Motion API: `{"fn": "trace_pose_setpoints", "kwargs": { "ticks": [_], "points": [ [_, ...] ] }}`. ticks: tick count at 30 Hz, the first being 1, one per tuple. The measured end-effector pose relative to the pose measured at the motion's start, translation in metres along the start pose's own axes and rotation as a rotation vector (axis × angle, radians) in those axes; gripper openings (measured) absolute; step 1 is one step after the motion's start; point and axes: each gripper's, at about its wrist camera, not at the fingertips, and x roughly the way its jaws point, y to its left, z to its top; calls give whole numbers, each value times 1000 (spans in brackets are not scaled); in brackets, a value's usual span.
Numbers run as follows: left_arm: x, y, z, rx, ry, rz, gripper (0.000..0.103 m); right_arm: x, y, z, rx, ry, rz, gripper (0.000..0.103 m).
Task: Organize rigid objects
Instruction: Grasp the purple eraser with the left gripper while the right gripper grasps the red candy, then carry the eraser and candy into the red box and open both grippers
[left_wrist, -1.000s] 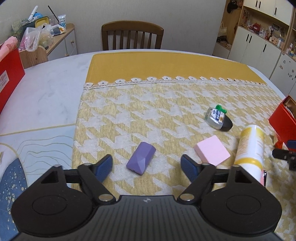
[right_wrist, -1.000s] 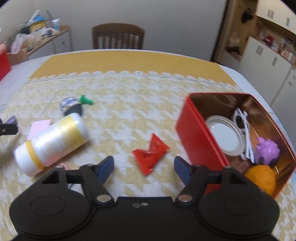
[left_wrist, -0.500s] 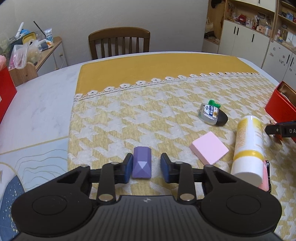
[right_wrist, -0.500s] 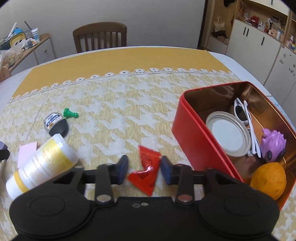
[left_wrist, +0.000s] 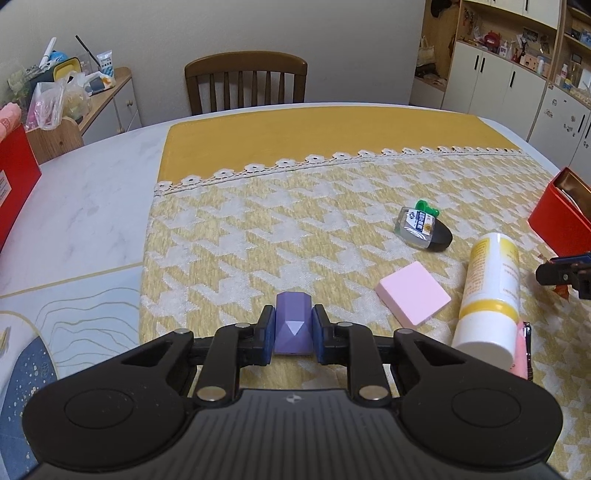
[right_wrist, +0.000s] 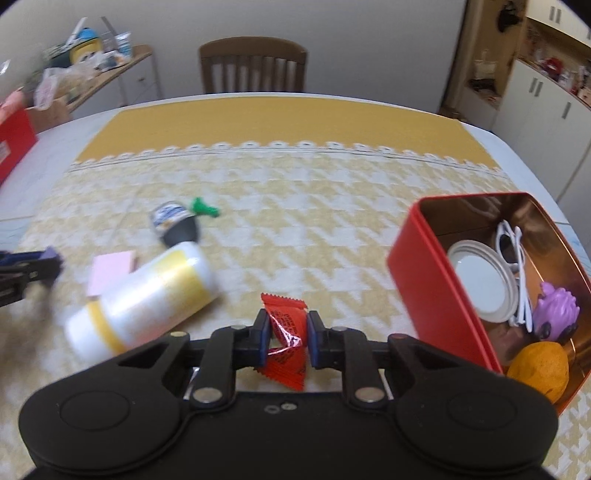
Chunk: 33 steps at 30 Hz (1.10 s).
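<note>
Purple faceted block (left_wrist: 293, 325) sits clamped between left gripper (left_wrist: 293, 332) jaws.

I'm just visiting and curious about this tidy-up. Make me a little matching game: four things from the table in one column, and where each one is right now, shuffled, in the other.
Things:
1. purple faceted block
2. red snack packet
3. white sunglasses
4. pink square block

Places:
A. inside the red tin
B. lying free on the yellow cloth, beside the white and yellow bottle
C. pinched in the left gripper
D. between the closing jaws of the right gripper, pads touching it

Pairs: 1-C, 2-D, 3-A, 4-B
</note>
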Motion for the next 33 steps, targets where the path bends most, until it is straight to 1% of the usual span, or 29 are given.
{"fn": "trace_pose_setpoints", "kwargs": {
  "ticks": [8,11,14,17,24,33],
  "points": [
    [-22,-8,2,-5,-6,-11,20,-27,6,2,-44,14,92,19],
    [-34,-15,4,-3,-10,-20,20,-37,7,3,-86,35,92,19],
    [-46,-24,7,0,-18,-33,20,-47,3,2,-106,52,119,19],
    [-57,-34,11,-2,-24,-47,20,-58,-5,1,-118,48,147,19],
    [-76,-71,21,7,-36,-81,20,-82,-40,1,-111,7,182,19],
    [-87,-146,37,40,-63,-119,20,-100,-105,-6,-79,-40,188,19]
  ]
}}
